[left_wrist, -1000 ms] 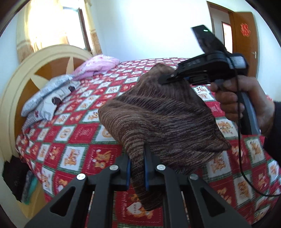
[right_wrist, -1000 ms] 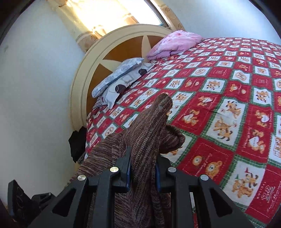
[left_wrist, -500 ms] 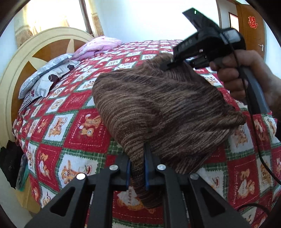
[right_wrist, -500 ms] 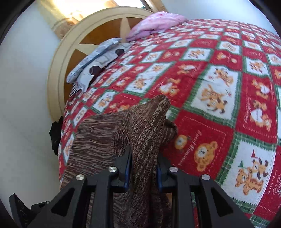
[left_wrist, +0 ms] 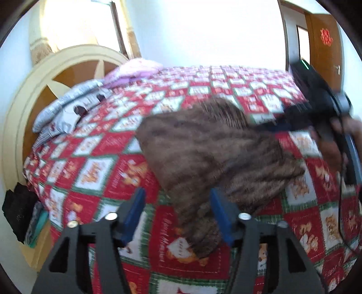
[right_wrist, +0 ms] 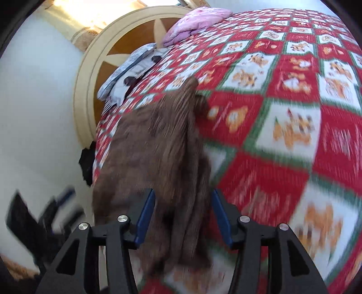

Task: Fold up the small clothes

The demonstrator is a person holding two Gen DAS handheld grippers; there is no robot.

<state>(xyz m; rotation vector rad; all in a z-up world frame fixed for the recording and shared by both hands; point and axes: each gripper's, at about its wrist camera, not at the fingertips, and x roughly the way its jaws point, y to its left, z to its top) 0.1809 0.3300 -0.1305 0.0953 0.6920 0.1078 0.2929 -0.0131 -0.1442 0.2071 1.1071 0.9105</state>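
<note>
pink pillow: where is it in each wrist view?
Left wrist: pink pillow upper left of centre, at the bed's far end, right of the headboard.
Right wrist: pink pillow top centre, right of the headboard.
Shared landmark: the grey pillow, next to it along the headboard.

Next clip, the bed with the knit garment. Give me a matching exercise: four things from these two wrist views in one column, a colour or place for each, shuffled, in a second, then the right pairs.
Column one:
1. knit garment
2. bedspread
3. pink bundle
4. door

Column two:
A. red, white and green squares with bear pictures
B. brown wood, at the far right of the room, with a red emblem
C. streaky brown, lying on the bed between both claws' fingers
D. at the head of the bed, by the round headboard

Pairs: 1-C, 2-A, 3-D, 4-B
</note>
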